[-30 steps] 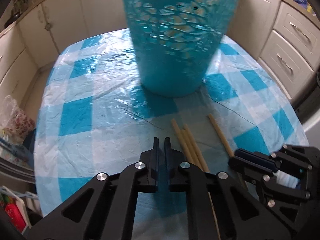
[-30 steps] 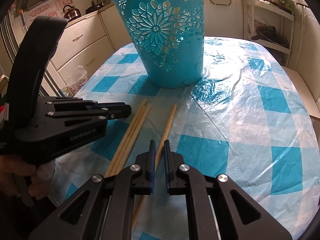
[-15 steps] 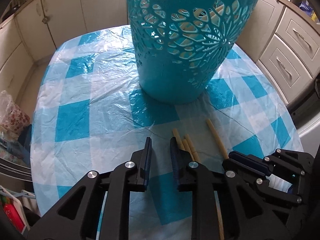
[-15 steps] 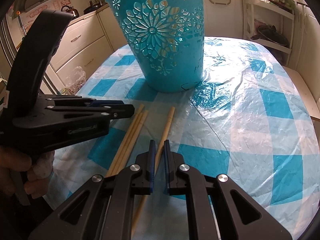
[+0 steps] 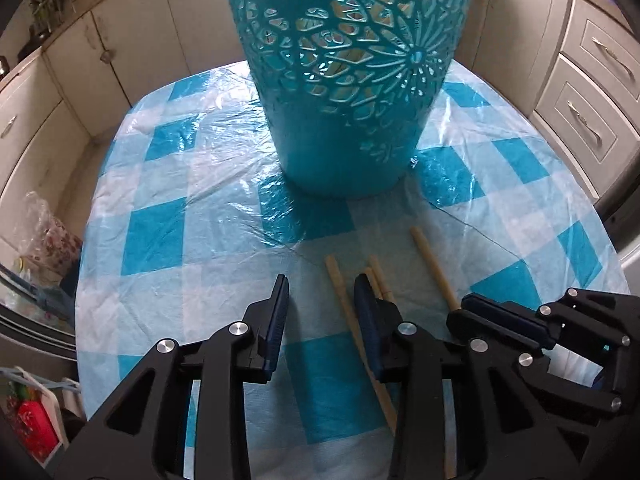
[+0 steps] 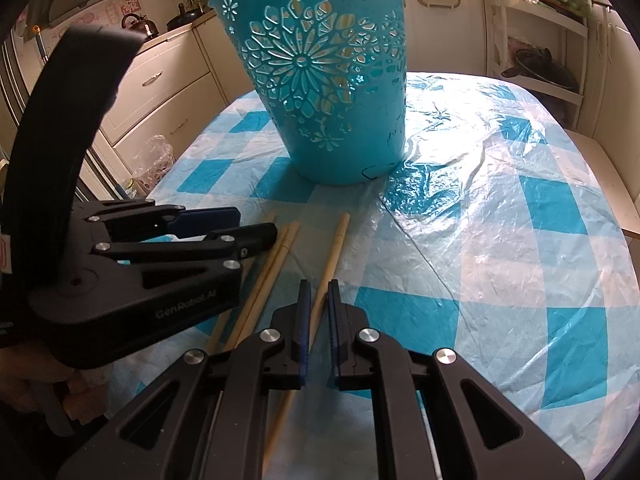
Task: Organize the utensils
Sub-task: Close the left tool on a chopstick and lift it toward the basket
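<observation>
Chopsticks lie loose on the checked tabletop at six o'clock from the teal basket, left tongs just opening and empty over one, right tongs closed, so neighbouring sticks could get nudged or rolled aside.

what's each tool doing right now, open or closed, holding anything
left tool: open, just been opening, grips nothing; one wooden chopstick lies between its jaws.
right tool: closed, holding nothing.

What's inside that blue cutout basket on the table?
Through the cutouts of the blue basket, only pale tan patches show, with no clear shape. The solid lower wall hides the bottom and the rim is out of view, so its contents cannot be told.
</observation>
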`<state>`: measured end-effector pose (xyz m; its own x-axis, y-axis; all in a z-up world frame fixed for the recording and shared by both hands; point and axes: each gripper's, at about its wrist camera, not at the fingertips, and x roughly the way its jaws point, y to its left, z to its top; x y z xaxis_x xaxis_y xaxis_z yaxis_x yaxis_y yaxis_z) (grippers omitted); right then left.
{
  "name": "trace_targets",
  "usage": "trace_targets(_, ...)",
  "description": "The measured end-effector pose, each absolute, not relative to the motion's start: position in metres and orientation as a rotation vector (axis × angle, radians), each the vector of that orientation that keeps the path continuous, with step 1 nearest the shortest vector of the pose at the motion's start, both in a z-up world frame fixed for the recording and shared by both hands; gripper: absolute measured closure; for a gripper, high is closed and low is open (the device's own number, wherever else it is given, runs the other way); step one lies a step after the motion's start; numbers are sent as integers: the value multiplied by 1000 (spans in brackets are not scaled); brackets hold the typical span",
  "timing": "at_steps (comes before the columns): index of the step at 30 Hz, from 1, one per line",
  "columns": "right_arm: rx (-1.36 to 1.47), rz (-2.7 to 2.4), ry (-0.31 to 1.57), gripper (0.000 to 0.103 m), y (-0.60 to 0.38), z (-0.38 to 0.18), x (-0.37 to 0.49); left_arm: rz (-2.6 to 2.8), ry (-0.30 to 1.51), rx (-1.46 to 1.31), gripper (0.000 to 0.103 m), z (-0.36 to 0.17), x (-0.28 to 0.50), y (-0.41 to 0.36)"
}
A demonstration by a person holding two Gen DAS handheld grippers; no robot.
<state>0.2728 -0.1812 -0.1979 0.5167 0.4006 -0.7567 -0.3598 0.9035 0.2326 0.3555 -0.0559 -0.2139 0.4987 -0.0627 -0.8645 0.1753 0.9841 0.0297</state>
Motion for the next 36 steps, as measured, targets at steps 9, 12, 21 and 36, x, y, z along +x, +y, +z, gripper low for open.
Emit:
trace_targets(9,51,441,923,93,-180,-197,278,-188,1059,120,94,-213,364,-65)
trace_targets(12,46,457,935,93,-178,-197,279,-216,1079,93,97,-213,365,-61)
trace_targets(21,-41,463,964,94,-164,-195,292,-195,1073,176,98,-210,363,-64)
trace_targets(36,-45,463,929,96,-167,-196,271,-240,452,-112,98,-14,322,5)
